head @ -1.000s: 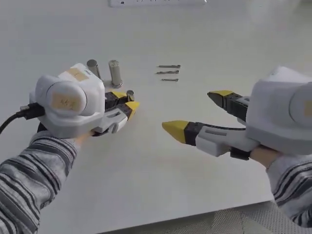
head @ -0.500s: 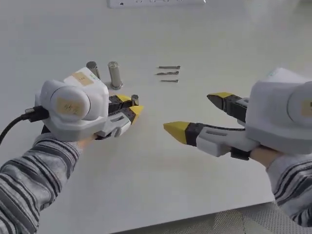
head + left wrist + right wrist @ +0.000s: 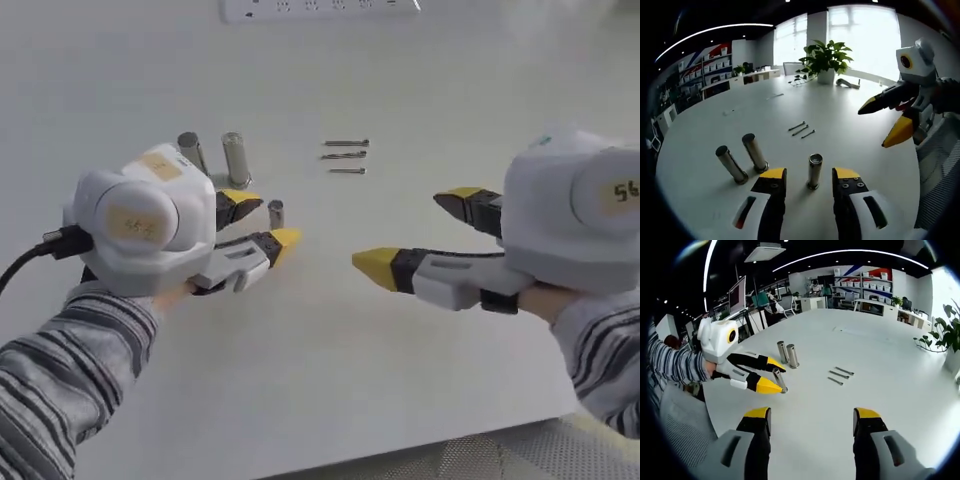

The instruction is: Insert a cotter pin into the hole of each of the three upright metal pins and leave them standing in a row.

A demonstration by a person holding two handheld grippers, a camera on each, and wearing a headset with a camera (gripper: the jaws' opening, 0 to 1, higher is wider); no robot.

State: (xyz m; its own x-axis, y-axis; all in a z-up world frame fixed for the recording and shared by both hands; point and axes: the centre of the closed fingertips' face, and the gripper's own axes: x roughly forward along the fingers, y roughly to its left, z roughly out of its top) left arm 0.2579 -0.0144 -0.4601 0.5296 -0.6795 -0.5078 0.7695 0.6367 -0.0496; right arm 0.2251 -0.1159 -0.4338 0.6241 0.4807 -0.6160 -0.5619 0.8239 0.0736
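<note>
White tabletop [image 3: 330, 330] carries all parts: the left gripper [image 3: 268, 218] has its jaws apart, with one upright metal pin [image 3: 814, 170] standing between the jaw tips and a visible gap on each side. Two further upright pins [image 3: 731, 163] [image 3: 755, 152] stand just beside each other ahead and left of those jaws, and three cotter pins [image 3: 345, 155] lie farther ahead. The right gripper [image 3: 403, 228], jaws wide apart and holding nothing, is above the table well to the right of the pins.
</note>
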